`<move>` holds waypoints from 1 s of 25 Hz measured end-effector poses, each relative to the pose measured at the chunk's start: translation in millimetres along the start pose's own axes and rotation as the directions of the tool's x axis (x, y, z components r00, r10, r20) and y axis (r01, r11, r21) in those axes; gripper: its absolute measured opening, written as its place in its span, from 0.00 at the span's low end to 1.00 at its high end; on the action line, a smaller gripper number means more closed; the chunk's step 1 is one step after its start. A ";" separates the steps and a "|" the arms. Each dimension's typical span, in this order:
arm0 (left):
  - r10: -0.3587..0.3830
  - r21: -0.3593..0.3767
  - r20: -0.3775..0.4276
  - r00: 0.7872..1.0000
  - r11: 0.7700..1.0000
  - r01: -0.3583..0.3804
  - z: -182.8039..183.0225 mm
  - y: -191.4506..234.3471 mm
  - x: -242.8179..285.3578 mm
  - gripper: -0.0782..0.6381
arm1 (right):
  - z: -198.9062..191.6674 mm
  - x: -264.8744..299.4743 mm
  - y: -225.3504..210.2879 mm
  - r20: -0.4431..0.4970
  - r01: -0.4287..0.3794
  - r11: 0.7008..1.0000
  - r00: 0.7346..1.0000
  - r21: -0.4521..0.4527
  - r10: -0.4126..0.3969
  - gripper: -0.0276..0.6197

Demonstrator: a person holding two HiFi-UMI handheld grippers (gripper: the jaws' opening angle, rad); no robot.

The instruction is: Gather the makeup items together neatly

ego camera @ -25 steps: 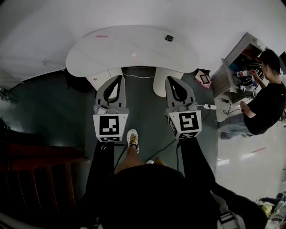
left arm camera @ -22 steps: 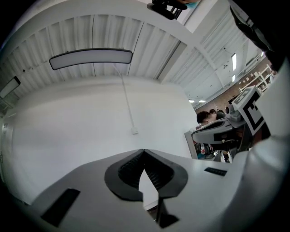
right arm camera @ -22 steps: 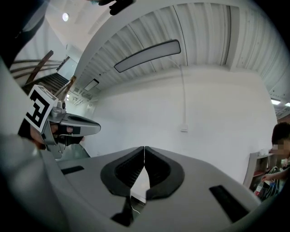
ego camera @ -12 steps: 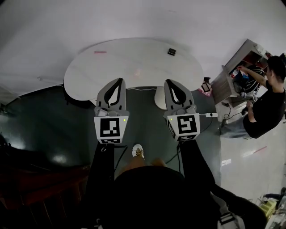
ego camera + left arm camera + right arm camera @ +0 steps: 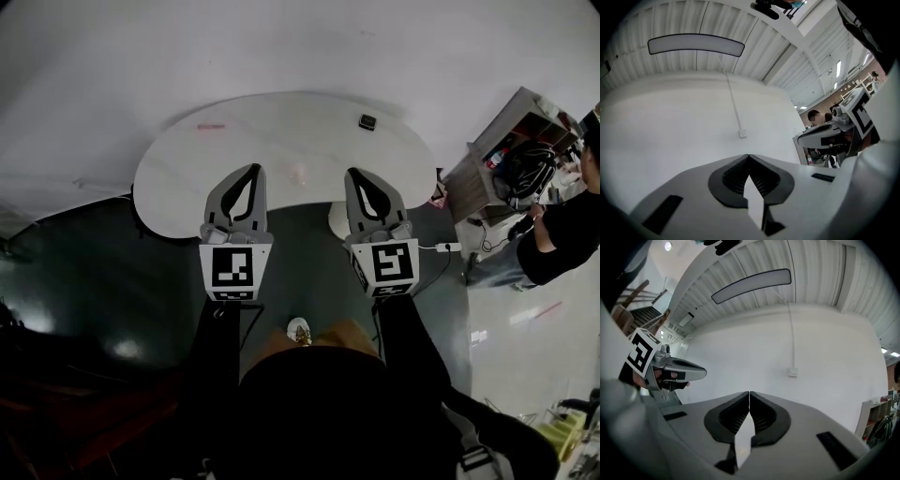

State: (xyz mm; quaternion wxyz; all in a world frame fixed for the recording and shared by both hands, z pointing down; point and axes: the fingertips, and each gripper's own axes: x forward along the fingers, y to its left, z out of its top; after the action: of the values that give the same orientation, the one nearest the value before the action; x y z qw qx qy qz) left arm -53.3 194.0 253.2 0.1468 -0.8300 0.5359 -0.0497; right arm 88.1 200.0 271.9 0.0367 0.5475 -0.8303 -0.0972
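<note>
My left gripper is held level over the near edge of the white table, its fingers clenched on nothing. Just to its right, a small pinkish item lies on the table. My right gripper is likewise clenched and empty. Farther back sits a small dark item.

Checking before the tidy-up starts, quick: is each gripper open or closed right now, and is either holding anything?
Left gripper: closed, tips together, holding nothing.
Right gripper: closed, tips together, holding nothing.
</note>
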 end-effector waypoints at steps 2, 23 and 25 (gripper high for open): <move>-0.005 -0.004 -0.006 1.000 1.000 0.005 -4.8 2.6 3.9 0.13 | -4.4 6.1 0.2 -0.013 -0.003 1.000 1.000 0.003 0.003 0.09; 0.020 -0.002 -0.049 0.999 1.000 -0.021 -55.0 51.1 108.4 0.13 | -44.0 135.8 -37.7 -0.016 -0.062 0.996 0.998 0.057 0.063 0.09; 0.017 0.003 -0.062 0.998 1.000 -0.017 -58.9 55.2 124.5 0.13 | -42.4 155.4 -44.5 -0.013 -0.075 0.994 0.997 0.079 0.076 0.09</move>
State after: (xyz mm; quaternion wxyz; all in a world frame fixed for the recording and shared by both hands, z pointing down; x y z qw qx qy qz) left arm -63.3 49.0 283.6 0.1314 -0.8233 0.5472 -0.0748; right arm 73.5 35.5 297.4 0.0253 0.5174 -0.8534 -0.0588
